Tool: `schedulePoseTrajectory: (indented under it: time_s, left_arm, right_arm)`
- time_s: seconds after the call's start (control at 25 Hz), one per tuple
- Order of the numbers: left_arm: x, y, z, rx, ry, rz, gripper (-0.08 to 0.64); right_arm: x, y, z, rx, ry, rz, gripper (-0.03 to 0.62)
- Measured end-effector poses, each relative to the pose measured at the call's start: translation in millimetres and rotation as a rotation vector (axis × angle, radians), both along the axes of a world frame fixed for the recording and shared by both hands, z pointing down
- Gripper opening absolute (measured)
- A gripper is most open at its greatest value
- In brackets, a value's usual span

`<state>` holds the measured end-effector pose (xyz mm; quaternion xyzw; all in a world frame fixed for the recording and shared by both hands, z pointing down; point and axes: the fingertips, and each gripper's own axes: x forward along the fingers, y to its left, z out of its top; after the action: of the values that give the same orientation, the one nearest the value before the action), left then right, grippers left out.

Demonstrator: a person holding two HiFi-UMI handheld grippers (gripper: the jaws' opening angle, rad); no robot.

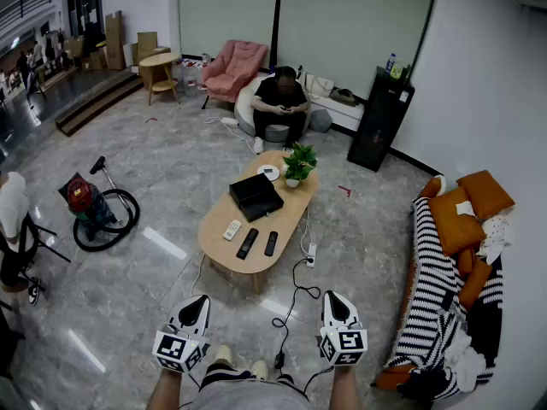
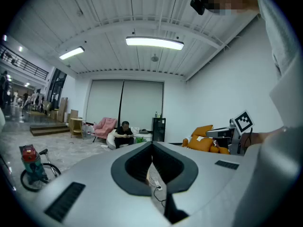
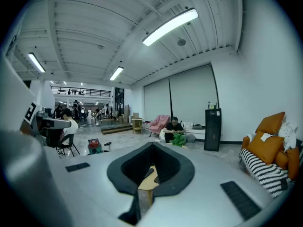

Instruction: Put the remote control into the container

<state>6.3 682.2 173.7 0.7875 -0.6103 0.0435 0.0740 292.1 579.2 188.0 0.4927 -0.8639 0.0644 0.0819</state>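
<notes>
Both grippers are hovering low over the floor, well short of the table [image 1: 215, 222]. The left gripper [image 1: 197, 301] is holding its jaws pressed together on nothing, and the right gripper [image 1: 332, 298] is doing the same. Their cubes [image 1: 173, 348] are showing black-and-white square markers, the only print that is coming through clearly.

A white remote [image 1: 232, 230] is lying on the near left of the table. Two black remotes [image 1: 247, 243] are lying just to its right, each apart from the others. All three are sitting outside the black container [image 1: 255, 196], which is resting just beyond them. Their buttons are too small to read, and I cannot tell whether the container is open.

In both gripper views the grey gripper body is covering the lower half. Only a sliver of tabletop is showing through the notch in the right gripper view. The sofa [image 1: 444, 297] is running off the frame's right edge.
</notes>
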Motion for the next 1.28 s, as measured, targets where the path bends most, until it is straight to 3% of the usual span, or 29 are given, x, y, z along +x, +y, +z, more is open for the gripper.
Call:
schedulePoseTrajectory:
  time_s: [0.24, 0.84, 1.08, 1.28]
  left_arm:
    - [-3, -1, 2, -0.002, -0.012, -0.004, 0.008]
    - [6, -23, 16, -0.036, -0.014, -0.007, 0.008]
    - [-4, -76, 37, -0.071, 0.002, 0.002, 0.008]
    - [-28, -149, 56, -0.105, 0.013, 0.032, 0.008]
  right_arm:
    - [1, -2, 1, -0.021, -0.064, 0.003, 0.011]
    - [1, -20, 20, -0.047, -0.067, -0.015, 0.011]
    - [-18, -66, 38, -0.068, -0.051, -0.023, 0.011]
    - [-42, -135, 46, -0.070, -0.053, -0.004, 0.011]
